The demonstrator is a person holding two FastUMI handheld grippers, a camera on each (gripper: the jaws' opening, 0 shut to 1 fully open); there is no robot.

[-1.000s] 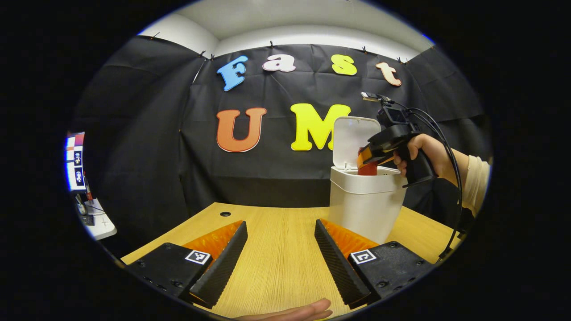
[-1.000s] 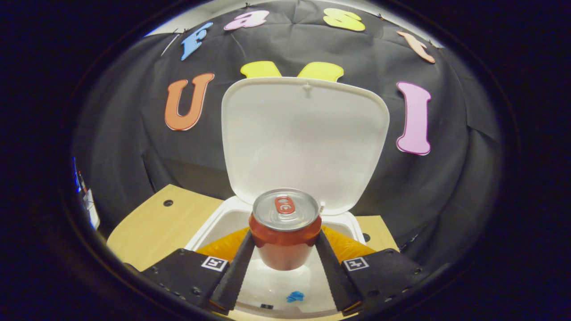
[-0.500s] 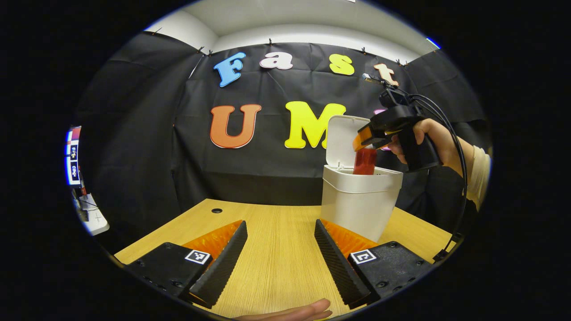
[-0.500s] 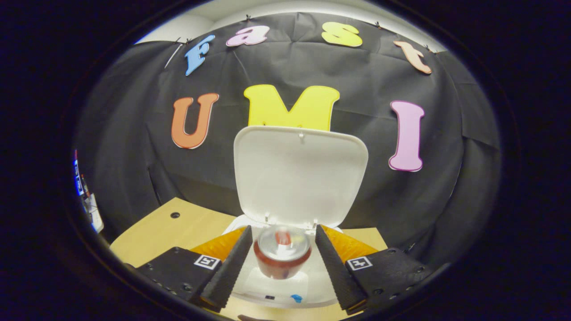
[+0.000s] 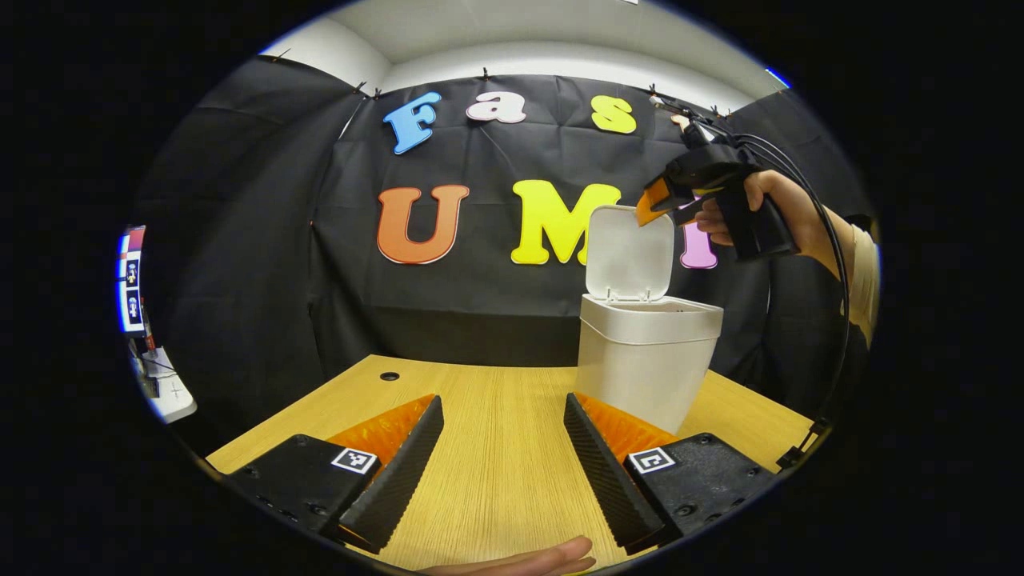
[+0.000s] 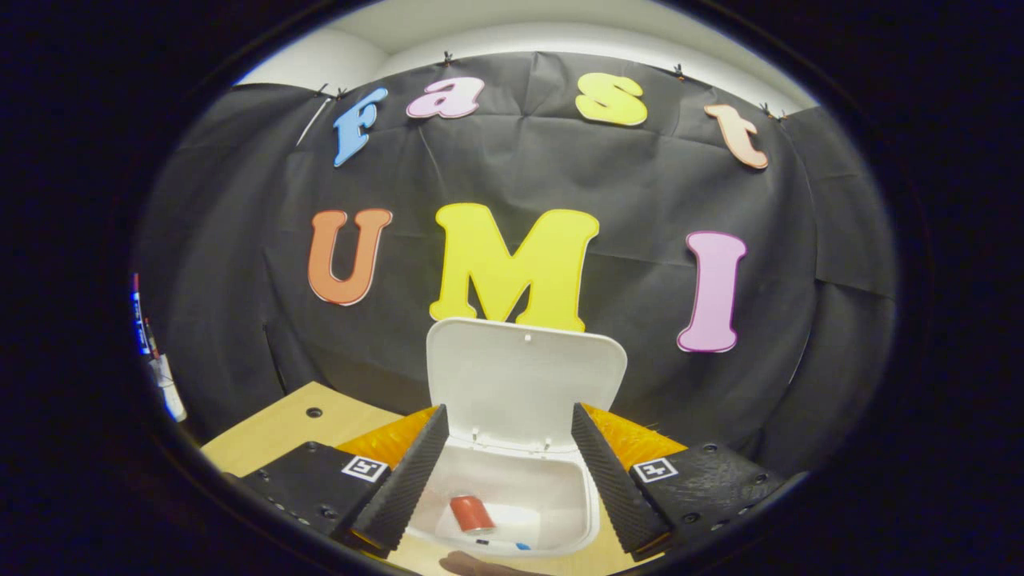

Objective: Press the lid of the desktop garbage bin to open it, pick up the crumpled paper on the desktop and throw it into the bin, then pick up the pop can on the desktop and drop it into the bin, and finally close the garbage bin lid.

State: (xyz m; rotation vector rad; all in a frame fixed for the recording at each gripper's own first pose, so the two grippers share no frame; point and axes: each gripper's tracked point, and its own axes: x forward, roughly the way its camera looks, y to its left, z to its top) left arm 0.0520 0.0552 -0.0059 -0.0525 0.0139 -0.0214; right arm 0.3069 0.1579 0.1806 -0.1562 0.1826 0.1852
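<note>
Wood desk (image 5: 496, 448), black cloth wall; bin (image 5: 648, 360) lid up, can (image 6: 471, 514) inside. Both claws wide, empty.

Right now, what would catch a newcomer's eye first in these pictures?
The white desktop garbage bin at the far right of the wooden desktop, its lid standing open. The red pop can lies inside it. Above it, the right gripper hangs open and empty.
</note>
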